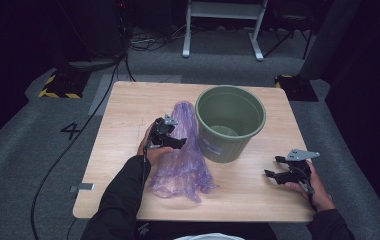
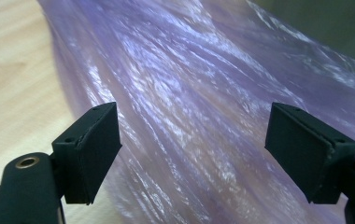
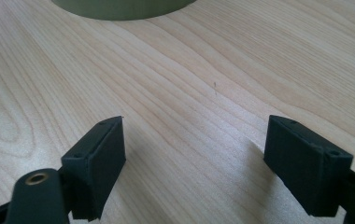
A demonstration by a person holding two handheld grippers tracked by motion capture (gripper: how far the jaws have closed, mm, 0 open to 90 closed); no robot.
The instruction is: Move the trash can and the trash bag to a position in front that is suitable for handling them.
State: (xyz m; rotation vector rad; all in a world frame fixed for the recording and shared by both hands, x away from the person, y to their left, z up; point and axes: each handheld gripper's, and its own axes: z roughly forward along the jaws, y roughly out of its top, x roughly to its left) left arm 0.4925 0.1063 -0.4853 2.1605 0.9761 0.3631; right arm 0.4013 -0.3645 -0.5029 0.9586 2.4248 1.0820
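Observation:
A crumpled purple plastic bag (image 1: 184, 155) lies on the wooden table (image 1: 128, 110), stretched from beside the bin toward the front edge. A green plastic bin (image 1: 230, 122) stands upright right of it, touching the bag's upper part. My left gripper (image 1: 170, 136) hovers open over the bag's left side; in the left gripper view the purple bag (image 2: 189, 102) spreads between and beyond the parted jaws. My right gripper (image 1: 276, 167) rests open low over bare wood at the right front. The right gripper view has the bin's base (image 3: 119, 7) at the top edge.
Grey carpet surrounds the table. A white frame's legs (image 1: 223, 30) stand behind it, cables (image 1: 93, 115) trail on the floor at the left, and yellow-black striped blocks (image 1: 58, 87) sit near the far corners. Bare wood (image 1: 258, 195) lies between the bag and my right gripper.

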